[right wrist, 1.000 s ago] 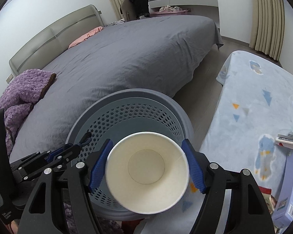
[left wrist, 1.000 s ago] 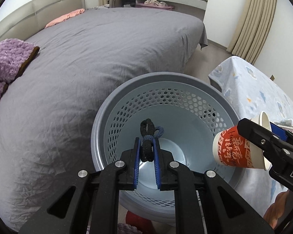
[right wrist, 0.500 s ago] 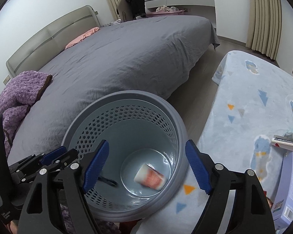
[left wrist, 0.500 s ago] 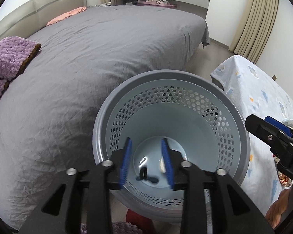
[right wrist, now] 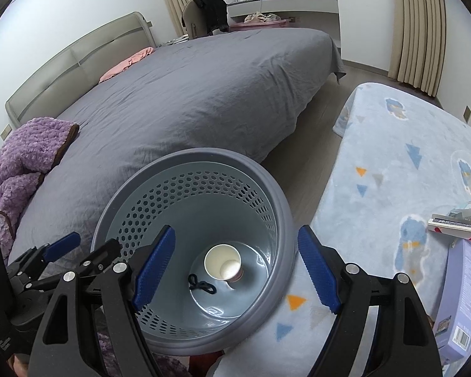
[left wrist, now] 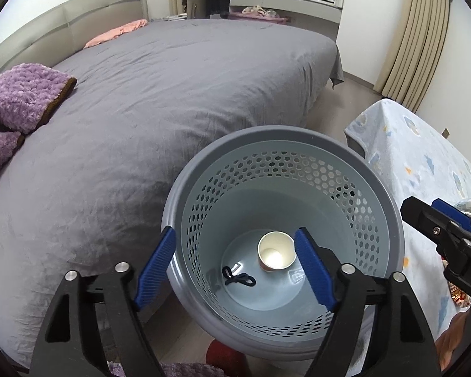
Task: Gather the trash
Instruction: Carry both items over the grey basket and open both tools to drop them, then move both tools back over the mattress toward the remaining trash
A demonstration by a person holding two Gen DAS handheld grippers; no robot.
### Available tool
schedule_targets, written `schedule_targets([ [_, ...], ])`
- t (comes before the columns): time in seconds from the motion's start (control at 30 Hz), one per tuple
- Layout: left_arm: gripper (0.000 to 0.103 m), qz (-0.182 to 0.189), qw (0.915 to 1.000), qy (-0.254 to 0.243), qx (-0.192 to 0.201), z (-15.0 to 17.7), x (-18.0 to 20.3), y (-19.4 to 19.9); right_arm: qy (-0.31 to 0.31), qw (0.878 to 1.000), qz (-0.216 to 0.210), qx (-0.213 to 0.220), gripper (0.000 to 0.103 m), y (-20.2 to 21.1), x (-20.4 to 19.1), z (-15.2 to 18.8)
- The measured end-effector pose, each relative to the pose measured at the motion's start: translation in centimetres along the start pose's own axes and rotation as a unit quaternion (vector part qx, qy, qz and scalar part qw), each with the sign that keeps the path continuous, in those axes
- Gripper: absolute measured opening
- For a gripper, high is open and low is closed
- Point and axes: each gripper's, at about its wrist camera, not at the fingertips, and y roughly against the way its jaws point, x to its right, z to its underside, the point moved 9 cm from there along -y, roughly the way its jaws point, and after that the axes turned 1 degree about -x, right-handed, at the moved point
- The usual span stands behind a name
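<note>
A grey-blue perforated trash basket point(left wrist: 389, 207) stands on the floor between the bed and a low table; it also shows in the right wrist view point(right wrist: 279, 207). On its bottom a paper cup point(left wrist: 275, 254) stands upright, mouth up, beside a black cord point(left wrist: 238, 279). The cup point(right wrist: 222, 265) and the cord point(right wrist: 201, 286) show in the right wrist view too. My left gripper point(left wrist: 235, 270) is open and empty above the basket's near rim. My right gripper point(right wrist: 235, 267) is open and empty above the basket.
A bed with a grey cover point(left wrist: 160, 94) fills the left, with a purple blanket point(left wrist: 12, 106) on it. A low table under a light blue patterned cloth point(right wrist: 402, 169) is at right, with a lilac box point(right wrist: 461, 295) and small packets point(right wrist: 452, 223). Curtains point(left wrist: 405, 40) hang at the back right.
Both grippers opened. The black cord dropped from the left gripper and the paper cup from the right gripper into the basket. The cup has settled upright.
</note>
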Motion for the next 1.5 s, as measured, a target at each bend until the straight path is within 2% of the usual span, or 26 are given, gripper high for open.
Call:
schedule_targets([
  [0.2,0.09,-0.005,1.0,0.002,0.006,-0.1,-0.2,0.3,-0.004,1.0,0.008,0.002,0.077,0.3,0.3,0.2],
  [0.53,0.094,0.01,0.9998,-0.002,0.016,-0.3,0.5,1.3,-0.018,0.999,0.026,0.003,0.077,1.8,1.9,1.4],
  [0.83,0.096,0.036,0.9986,-0.012,0.037,-0.5,2.7,3.4,-0.046,0.998,0.047,0.011,0.077,5.3,5.1,3.5],
  [1.03,0.096,0.049,0.9967,-0.043,0.049,0.3,6.7,5.1,-0.07,0.995,0.066,0.029,0.077,9.3,8.7,5.1],
  [1.27,0.096,0.09,0.9914,-0.067,0.068,1.1,12.4,7.8,-0.109,0.987,0.105,0.05,0.077,14.0,14.8,7.5],
  [1.5,0.096,0.129,0.986,-0.091,0.053,2.7,18.8,8.3,-0.141,0.976,0.155,0.058,0.077,17.2,22.1,10.4],
])
